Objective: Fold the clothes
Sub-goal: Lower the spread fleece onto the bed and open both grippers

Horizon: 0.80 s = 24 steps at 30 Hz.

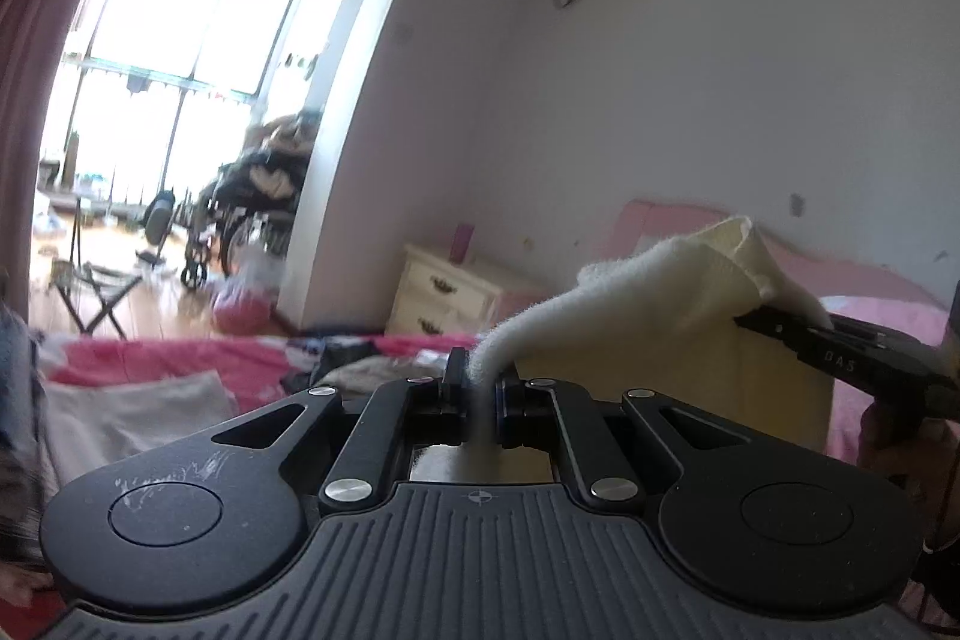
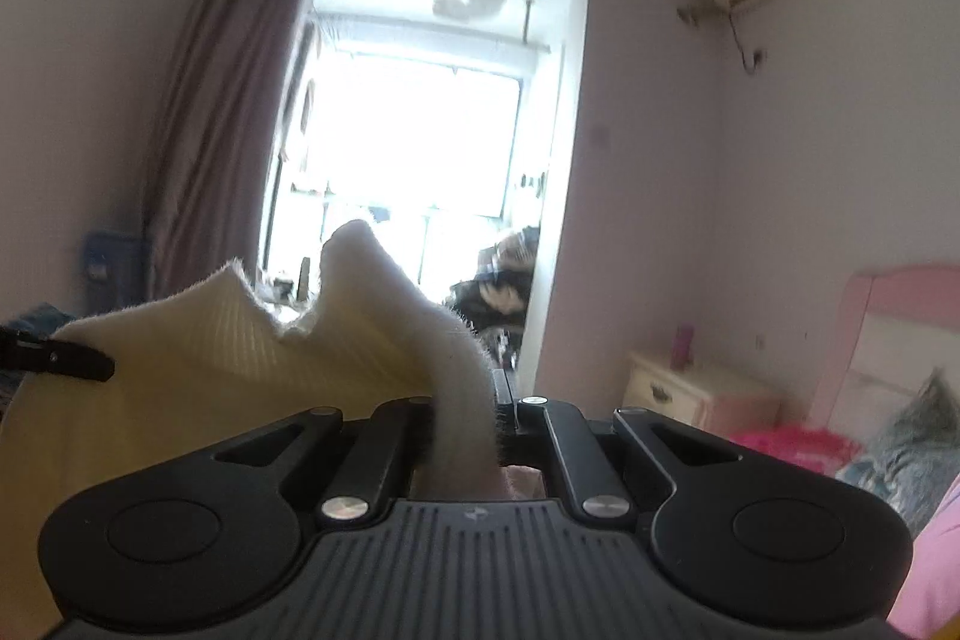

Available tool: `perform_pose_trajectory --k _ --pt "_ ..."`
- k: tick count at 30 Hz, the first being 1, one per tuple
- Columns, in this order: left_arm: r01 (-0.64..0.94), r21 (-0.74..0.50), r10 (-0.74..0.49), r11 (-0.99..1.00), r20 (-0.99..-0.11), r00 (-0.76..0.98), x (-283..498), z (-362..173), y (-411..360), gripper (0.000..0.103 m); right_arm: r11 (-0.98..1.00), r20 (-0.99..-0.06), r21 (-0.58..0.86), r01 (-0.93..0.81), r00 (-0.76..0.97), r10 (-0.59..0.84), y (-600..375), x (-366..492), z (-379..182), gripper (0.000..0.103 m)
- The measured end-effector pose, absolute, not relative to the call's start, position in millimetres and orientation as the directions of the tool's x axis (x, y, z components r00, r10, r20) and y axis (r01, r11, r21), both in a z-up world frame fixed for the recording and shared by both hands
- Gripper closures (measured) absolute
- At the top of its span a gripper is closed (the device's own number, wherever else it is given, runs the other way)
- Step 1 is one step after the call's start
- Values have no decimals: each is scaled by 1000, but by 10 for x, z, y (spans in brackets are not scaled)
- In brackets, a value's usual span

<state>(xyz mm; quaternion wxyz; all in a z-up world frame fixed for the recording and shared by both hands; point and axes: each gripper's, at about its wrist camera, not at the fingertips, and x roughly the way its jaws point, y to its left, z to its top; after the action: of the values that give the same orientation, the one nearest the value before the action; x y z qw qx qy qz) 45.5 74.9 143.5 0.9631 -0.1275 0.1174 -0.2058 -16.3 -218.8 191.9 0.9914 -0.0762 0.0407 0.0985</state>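
Note:
A cream fleece garment (image 1: 660, 292) hangs stretched between both grippers above the bed. My left gripper (image 1: 480, 376) is shut on one edge of it, the fuzzy cloth bunched between the jaws. In that view the right gripper (image 1: 780, 325) shows at the right, clamped on the other end. In the right wrist view my right gripper (image 2: 474, 400) is shut on the cream garment (image 2: 228, 352), and the black tip of the left gripper (image 2: 78, 361) grips its far edge at the left. The lower part of the garment hangs out of sight.
A bed with pink bedding (image 1: 198, 358) lies below, with a pale cloth (image 1: 138, 412) and dark items on it. A cream nightstand (image 1: 444, 295) stands by the pink headboard (image 2: 900, 328). A doorway (image 2: 432, 160) leads to a bright balcony with a wheelchair (image 1: 240, 214).

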Motion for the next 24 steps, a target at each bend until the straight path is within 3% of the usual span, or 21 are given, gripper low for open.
perform_pose_trajectory --k 7,11,14,15,16,18,19,22,24 --pt "264 -269 -340 926 -294 893 1215 824 841 97 966 -247 -158 -206 955 164 -1924 904 1382 96" --pt "201 -212 -274 956 -418 866 1526 339 800 96 968 -387 -124 -220 909 157 -1782 1442 722 96" --pt "151 -175 -223 973 -532 817 1802 -5 765 92 970 -494 -83 -229 855 159 -1693 1865 255 95" --pt "133 -160 -202 978 -577 791 1893 -124 747 86 970 -543 -64 -235 823 164 -1629 1860 57 94" --pt "121 -141 -183 983 -616 766 1962 -226 721 82 971 -597 -48 -235 786 161 -1625 1998 -137 92" --pt "118 -102 -156 988 -675 721 2057 -395 665 71 974 -682 -24 -227 716 150 -1640 2125 -486 77" --pt "120 -85 -146 989 -692 707 2087 -463 648 69 974 -725 -13 -225 673 146 -1675 2172 -664 63" --pt "128 -44 -121 991 -714 689 2086 -568 607 61 979 -790 -19 -204 603 110 -1653 2277 -941 49" --pt "132 -39 -120 991 -712 692 2067 -563 633 57 984 -786 19 -180 605 126 -1756 2276 -850 44"
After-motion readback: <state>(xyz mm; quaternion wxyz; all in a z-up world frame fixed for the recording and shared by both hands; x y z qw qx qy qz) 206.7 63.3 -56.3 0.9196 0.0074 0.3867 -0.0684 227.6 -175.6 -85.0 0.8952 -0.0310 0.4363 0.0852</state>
